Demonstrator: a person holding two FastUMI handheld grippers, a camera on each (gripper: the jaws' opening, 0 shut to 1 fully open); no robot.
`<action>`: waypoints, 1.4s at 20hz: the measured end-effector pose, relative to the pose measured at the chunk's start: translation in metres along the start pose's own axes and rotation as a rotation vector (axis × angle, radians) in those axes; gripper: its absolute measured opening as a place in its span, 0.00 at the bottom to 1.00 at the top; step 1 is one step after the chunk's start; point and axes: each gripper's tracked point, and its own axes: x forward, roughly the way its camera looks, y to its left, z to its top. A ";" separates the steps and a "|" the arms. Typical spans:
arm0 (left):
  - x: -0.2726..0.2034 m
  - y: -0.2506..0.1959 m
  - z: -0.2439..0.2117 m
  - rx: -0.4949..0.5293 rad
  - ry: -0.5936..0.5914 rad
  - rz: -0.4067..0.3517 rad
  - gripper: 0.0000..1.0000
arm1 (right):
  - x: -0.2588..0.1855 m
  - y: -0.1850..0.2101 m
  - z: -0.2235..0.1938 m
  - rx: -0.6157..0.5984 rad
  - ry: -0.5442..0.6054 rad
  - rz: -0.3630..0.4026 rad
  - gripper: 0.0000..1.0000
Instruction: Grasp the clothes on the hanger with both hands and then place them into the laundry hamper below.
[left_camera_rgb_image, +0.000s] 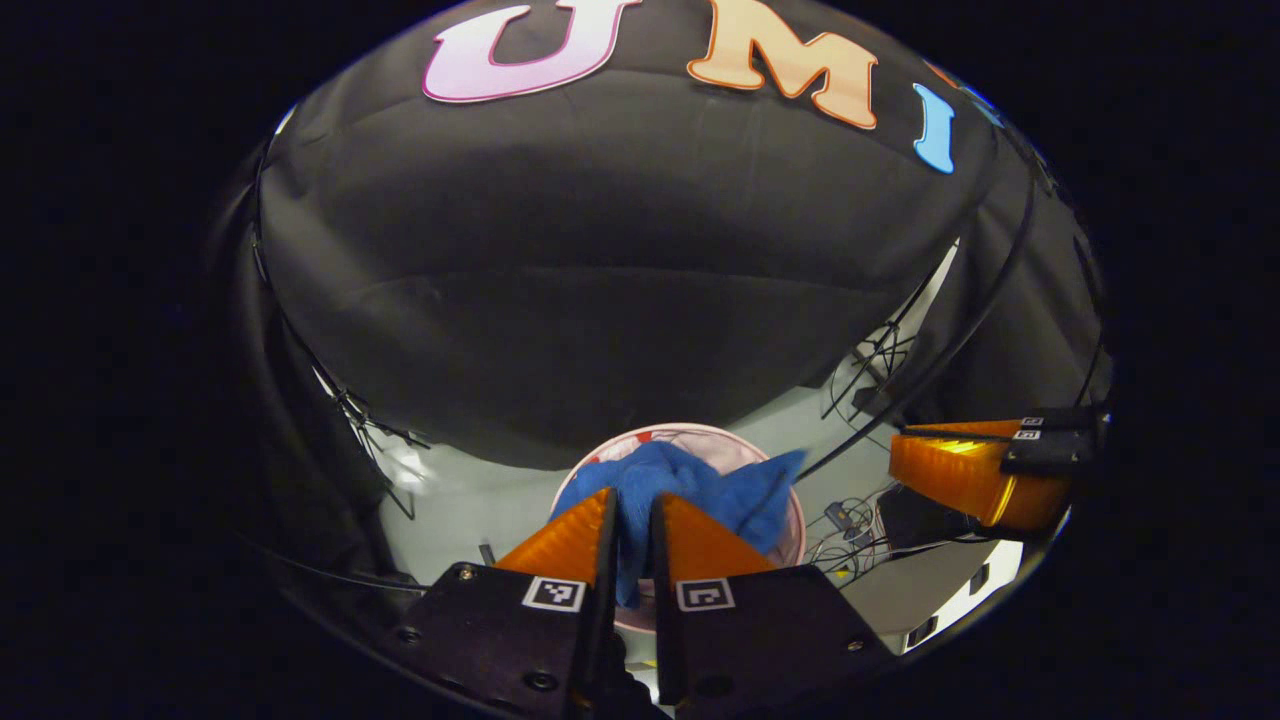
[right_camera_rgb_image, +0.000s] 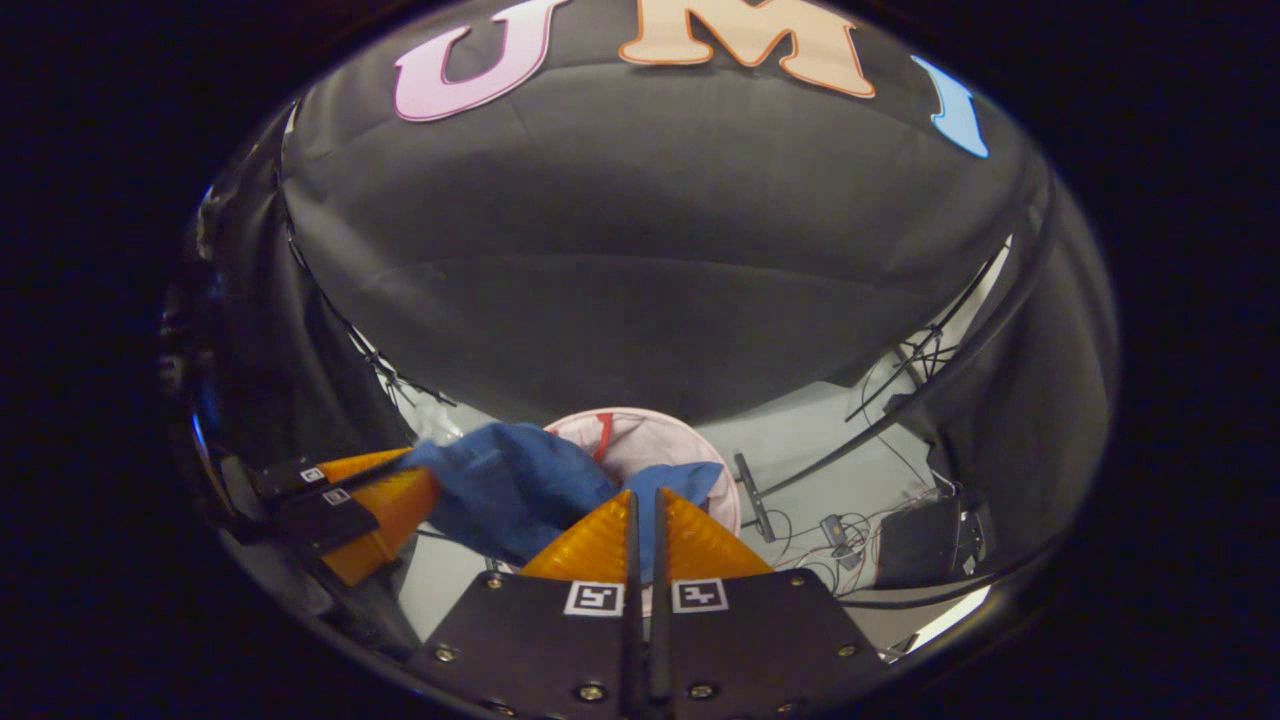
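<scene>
A blue garment (left_camera_rgb_image: 720, 490) hangs bunched over the round pink laundry hamper (left_camera_rgb_image: 700, 430) on the floor below. My left gripper (left_camera_rgb_image: 630, 497) is shut on a fold of it, with the cloth running down between both fingers. In the right gripper view the same garment (right_camera_rgb_image: 510, 490) stretches from the left gripper (right_camera_rgb_image: 425, 470) at the left toward the hamper (right_camera_rgb_image: 650, 425). My right gripper (right_camera_rgb_image: 645, 492) has its fingers pressed together, and the cloth's edge lies just beyond their tips. In the left gripper view the right gripper (left_camera_rgb_image: 895, 455) sits at the right, a gap away from the garment's corner.
Grey floor surrounds the hamper. Loose cables (right_camera_rgb_image: 850, 530) and a black box (right_camera_rgb_image: 920, 545) lie to its right. Thin black poles (left_camera_rgb_image: 960, 330) slant down on that side, and wire stand legs (left_camera_rgb_image: 370, 420) rise at the left. Black cloth walls close off the back.
</scene>
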 end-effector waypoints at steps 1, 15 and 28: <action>-0.010 -0.006 0.006 0.006 -0.020 -0.003 0.23 | -0.005 0.001 0.005 -0.011 -0.020 0.014 0.03; -0.146 -0.050 0.009 -0.099 -0.180 0.151 0.94 | -0.121 -0.030 -0.006 -0.073 -0.229 0.143 0.41; -0.280 -0.023 0.060 -0.050 -0.407 0.290 0.97 | -0.223 -0.035 0.028 0.004 -0.462 0.143 0.98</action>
